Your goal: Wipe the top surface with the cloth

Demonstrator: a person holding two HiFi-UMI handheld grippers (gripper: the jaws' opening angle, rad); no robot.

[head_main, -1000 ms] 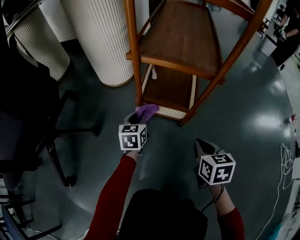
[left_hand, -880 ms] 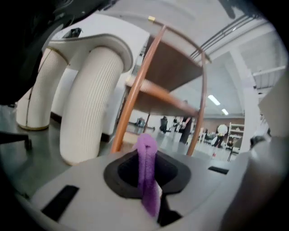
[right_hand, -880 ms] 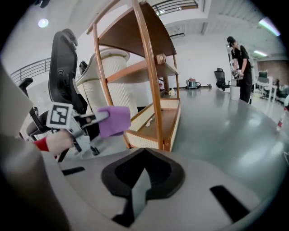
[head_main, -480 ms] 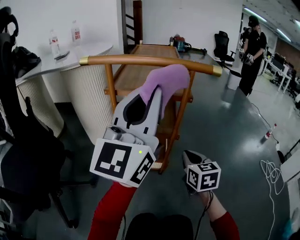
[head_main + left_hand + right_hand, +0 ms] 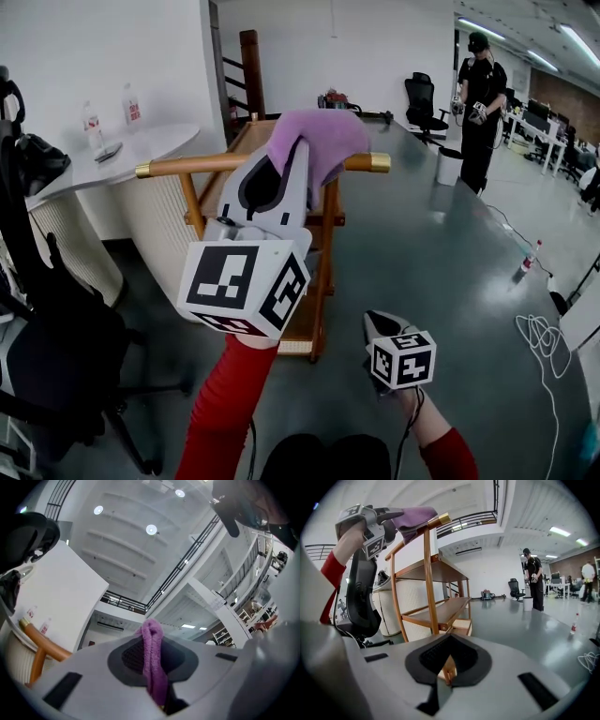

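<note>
At the top rail point(image 5: 178, 166) of the wooden trolley point(image 5: 440, 609), the purple cloth point(image 5: 323, 139) is pinched between the jaws of the raised left gripper point(image 5: 298, 155) and is best pressed flat and drawn evenly along, with the right gripper point(image 5: 378, 323), jaws together and empty, held low.

Two grey tools are counted, the left tool point(image 5: 294, 161) and the right tool point(image 5: 378, 324), with one purple terry cloth point(image 5: 323, 136), one wooden shelf trolley point(image 5: 171, 167), two clear plastic bottles point(image 5: 91, 118) point(image 5: 131, 105) and two black office chairs point(image 5: 49, 314) point(image 5: 422, 95).

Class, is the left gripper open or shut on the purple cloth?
Shut: the left gripper pinches the purple cloth between closed jaws.
</note>
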